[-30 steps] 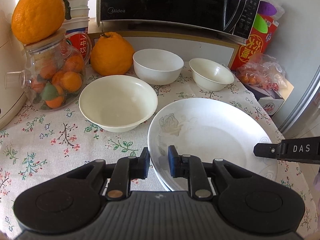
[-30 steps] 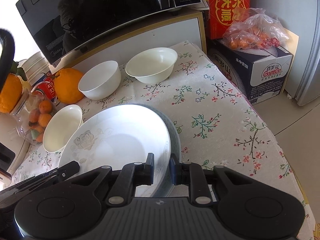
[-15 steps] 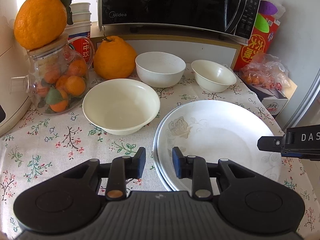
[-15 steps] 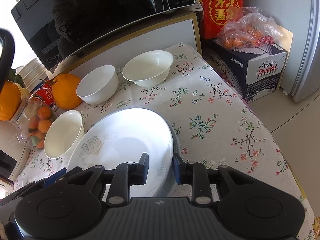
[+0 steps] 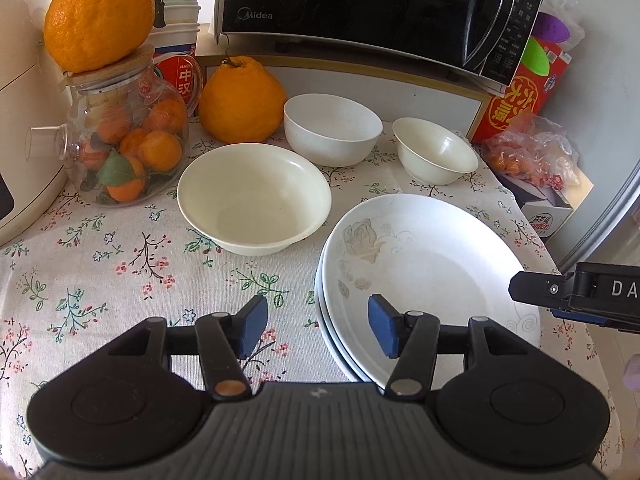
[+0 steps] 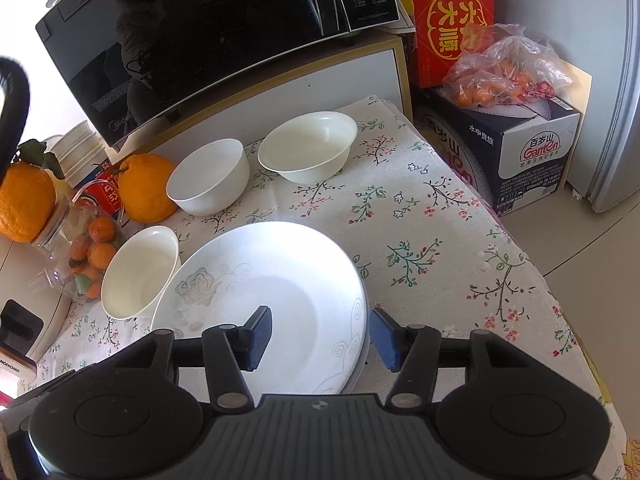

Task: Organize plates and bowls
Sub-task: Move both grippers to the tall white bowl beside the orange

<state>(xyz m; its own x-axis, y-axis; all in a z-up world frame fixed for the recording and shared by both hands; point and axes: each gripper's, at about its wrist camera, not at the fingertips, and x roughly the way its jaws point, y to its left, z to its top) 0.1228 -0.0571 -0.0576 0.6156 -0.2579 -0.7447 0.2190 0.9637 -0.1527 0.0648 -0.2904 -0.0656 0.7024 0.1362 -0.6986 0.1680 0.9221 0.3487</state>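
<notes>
A stack of white plates (image 5: 428,264) with a pale rose print lies on the floral tablecloth. My left gripper (image 5: 318,328) straddles the stack's left rim. Its jaws are opening and the blue pads stand clear of the rim. My right gripper (image 6: 320,338) straddles the right rim of the plates (image 6: 272,280). Its jaws are opening too, with no pad pressing. One of my right gripper's fingers (image 5: 536,288) shows at the far side in the left wrist view. A wide cream bowl (image 5: 254,196), a white bowl (image 5: 332,128) and a small cream bowl (image 5: 436,152) stand behind the plates.
A glass jar of tangerines (image 5: 124,148) and a large orange citrus fruit (image 5: 240,100) sit at the back left. A black microwave (image 5: 360,8) stands behind the bowls. A carton (image 6: 520,140) with a bag of fruit stands beyond the table's right edge (image 6: 556,292).
Both grippers have let go of the top plate's rim and their jaws have spread wide. The plate now rests on the stack. Both views have drawn back slightly.
</notes>
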